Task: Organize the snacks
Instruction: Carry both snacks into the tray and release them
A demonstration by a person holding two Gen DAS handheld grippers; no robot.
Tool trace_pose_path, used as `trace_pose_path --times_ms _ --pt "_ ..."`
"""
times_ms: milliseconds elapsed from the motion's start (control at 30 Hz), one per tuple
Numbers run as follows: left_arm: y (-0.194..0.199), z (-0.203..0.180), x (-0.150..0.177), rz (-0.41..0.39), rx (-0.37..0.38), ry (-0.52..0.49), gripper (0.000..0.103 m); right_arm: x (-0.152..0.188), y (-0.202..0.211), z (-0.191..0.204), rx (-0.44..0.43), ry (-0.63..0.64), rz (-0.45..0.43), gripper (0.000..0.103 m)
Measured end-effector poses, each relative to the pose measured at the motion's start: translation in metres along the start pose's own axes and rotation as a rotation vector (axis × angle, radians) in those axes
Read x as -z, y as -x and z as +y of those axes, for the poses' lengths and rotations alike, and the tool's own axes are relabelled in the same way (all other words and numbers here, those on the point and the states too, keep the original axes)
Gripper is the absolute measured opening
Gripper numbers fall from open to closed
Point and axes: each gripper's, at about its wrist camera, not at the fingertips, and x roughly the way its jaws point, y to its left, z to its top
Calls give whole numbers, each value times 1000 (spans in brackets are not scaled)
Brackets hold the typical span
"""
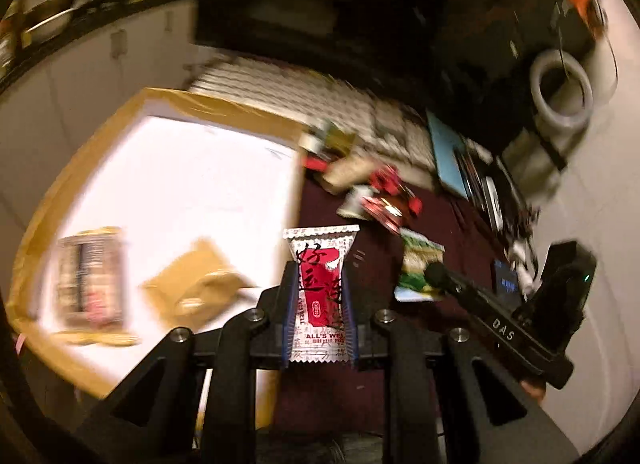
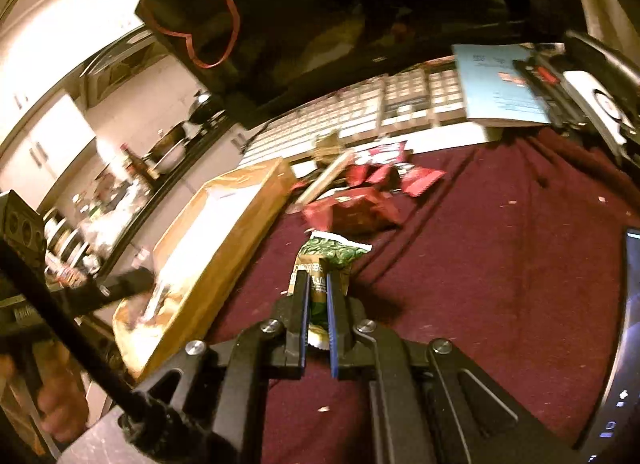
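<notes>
Both fisheye views carry a warm, yellowish indoor cast and bend straight lines hard toward the rim, where the picture falls off into black corners. In the left wrist view the white inside of the cardboard box (image 1: 192, 183) is blown out to near-featureless glare, while the upper middle sinks into deep shadow. Motion blur smears the box, the loose wrappers (image 1: 380, 199) and the keyboard (image 1: 320, 95) — only the red-and-white snack packet (image 1: 320, 296) in the near foreground stays sharp enough to read. The right wrist view is steadier: the maroon cloth (image 2: 500, 264) is evenly lit, the green packet (image 2: 328, 264) crisp, the kitchen counter (image 2: 140, 167) at left soft and bright.
</notes>
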Motion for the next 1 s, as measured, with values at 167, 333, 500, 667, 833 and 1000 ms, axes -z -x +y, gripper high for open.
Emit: trace_pose_path --times_ms 167,333,500,667,833,1000 --pt "9 45 -15 -66 -113 64 22 -13 -20 44 -113 40 48 6" --pt "-19 82 -30 -50 -142 134 22 -32 -56 99 -114 127 97 5" --pt "-44 97 -37 -9 -178 133 22 -46 -102 120 -61 160 147 6" --pt "-66 104 -37 31 -227 119 22 -47 -138 125 5 184 208 6" --pt "-84 101 -35 90 -263 85 22 -42 -152 122 58 203 255 6" --pt "-93 101 -36 139 -283 71 23 -39 -156 124 75 224 273 9"
